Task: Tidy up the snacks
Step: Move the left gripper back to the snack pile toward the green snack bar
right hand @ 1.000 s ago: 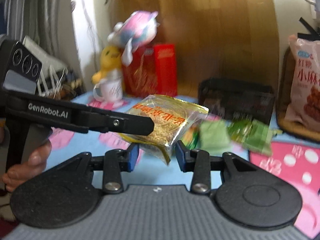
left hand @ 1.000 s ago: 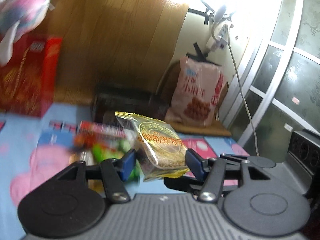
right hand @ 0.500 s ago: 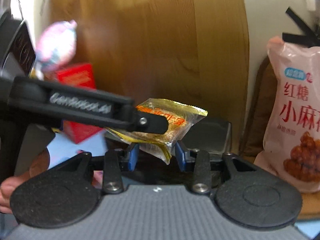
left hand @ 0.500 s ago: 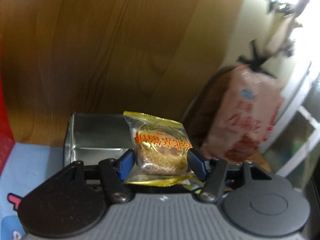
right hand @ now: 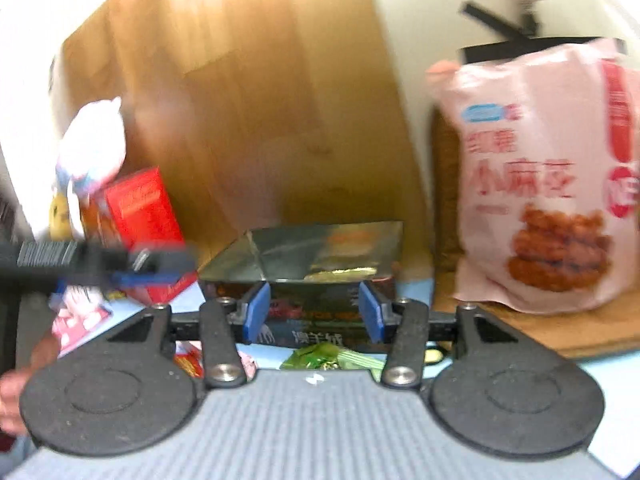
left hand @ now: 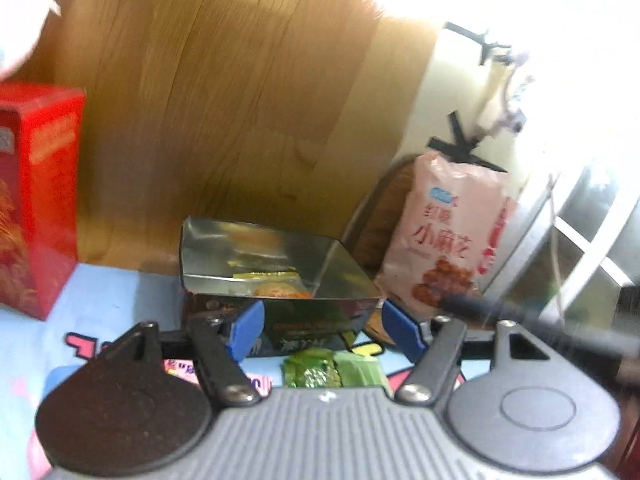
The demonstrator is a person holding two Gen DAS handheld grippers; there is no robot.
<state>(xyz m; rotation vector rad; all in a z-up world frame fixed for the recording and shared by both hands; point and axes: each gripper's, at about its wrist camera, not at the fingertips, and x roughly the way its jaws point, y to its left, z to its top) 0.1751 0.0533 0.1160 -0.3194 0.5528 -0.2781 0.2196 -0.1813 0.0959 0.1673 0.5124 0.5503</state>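
A dark open-top box (left hand: 280, 308) with a shiny silver lining stands on the table against the wooden board. Gold-wrapped pastry packets (left hand: 276, 282) lie inside it, and in the right wrist view a gold packet edge (right hand: 340, 274) shows over the box (right hand: 320, 312) rim. My left gripper (left hand: 322, 326) hangs just in front of the box, jaws opening, nothing between the blue pads. My right gripper (right hand: 314, 312) sits beside it, jaws also opening and empty. Green-wrapped snacks (left hand: 332, 372) lie on the cloth under the grippers, seen too as green wrappers (right hand: 332, 356).
A large pink snack bag (right hand: 552, 184) leans at the right on a wooden tray (right hand: 560, 336). A red box (left hand: 36, 196) stands at the left with a plush toy (right hand: 92, 148) above it. A hand (right hand: 16, 396) holds the left gripper. A window is at far right.
Both grippers let go of their gold pastry packets, which now lie in the silver-lined box. Both jaws have widened and both grippers have drawn back a little from the box.
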